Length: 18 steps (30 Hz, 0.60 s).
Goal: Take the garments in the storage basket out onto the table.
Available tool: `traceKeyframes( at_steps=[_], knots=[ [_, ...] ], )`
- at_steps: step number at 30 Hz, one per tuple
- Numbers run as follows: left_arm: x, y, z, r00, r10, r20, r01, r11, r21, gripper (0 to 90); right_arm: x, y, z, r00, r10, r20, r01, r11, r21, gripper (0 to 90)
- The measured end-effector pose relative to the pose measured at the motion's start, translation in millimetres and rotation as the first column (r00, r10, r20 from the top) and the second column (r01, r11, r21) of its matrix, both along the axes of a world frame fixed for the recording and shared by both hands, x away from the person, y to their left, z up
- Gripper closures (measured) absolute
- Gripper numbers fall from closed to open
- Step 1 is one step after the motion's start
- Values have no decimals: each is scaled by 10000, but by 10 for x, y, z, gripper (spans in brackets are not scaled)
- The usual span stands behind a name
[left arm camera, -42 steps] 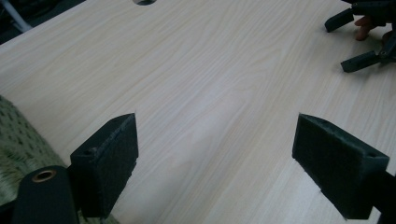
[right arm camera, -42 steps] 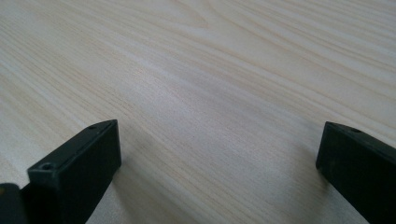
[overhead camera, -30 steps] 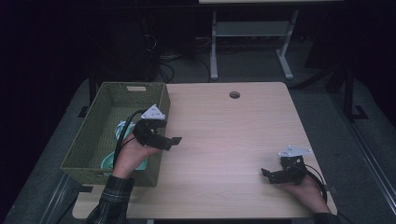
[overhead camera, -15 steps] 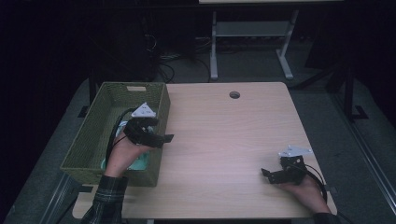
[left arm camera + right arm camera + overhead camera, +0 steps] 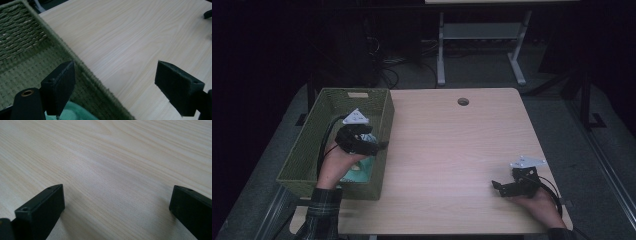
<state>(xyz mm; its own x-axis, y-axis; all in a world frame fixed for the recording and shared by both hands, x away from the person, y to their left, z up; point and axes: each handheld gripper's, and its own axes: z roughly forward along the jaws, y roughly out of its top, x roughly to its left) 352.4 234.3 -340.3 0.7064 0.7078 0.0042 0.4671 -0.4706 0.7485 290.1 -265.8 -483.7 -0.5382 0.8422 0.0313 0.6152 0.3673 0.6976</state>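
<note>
A green woven basket [image 5: 307, 155] stands on the left part of the light wooden table [image 5: 447, 145]. Inside it lies a pale green cloth [image 5: 362, 172], whose edge shows in the left gripper view as cloth [image 5: 75, 113]. My left gripper [image 5: 374, 146] hovers over the basket's right wall [image 5: 82, 72], open, one jaw on each side of the rim, nothing between them. My right gripper [image 5: 498, 188] rests low over the table near the front right, open and empty, with bare wood [image 5: 112, 182] between its jaws.
A round cable hole [image 5: 463, 101] sits near the table's far edge. Beyond the table stand a white desk frame [image 5: 479, 37] and cables on a dark floor. The table's front edge lies just below my right hand [image 5: 537, 202].
My left gripper has moved left and back, from over the table beside the basket to above the basket's right wall. The right gripper has stayed put.
</note>
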Motion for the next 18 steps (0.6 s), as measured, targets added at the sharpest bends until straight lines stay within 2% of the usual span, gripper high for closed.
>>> traceKeyframes(
  at_steps=[13, 18],
  knots=[
    [23, 235, -36, 9978, 657, 111, -658, 9978, 24, 164, 2, -2, -1, 10000, 15, 41, -15, 10000, -18, 0],
    [46, 366, -79, 9947, 1023, 105, -1025, 9945, 212, 165, 2, -2, -1, 10000, 25, 38, -25, 10000, -13, 0]
  ],
)
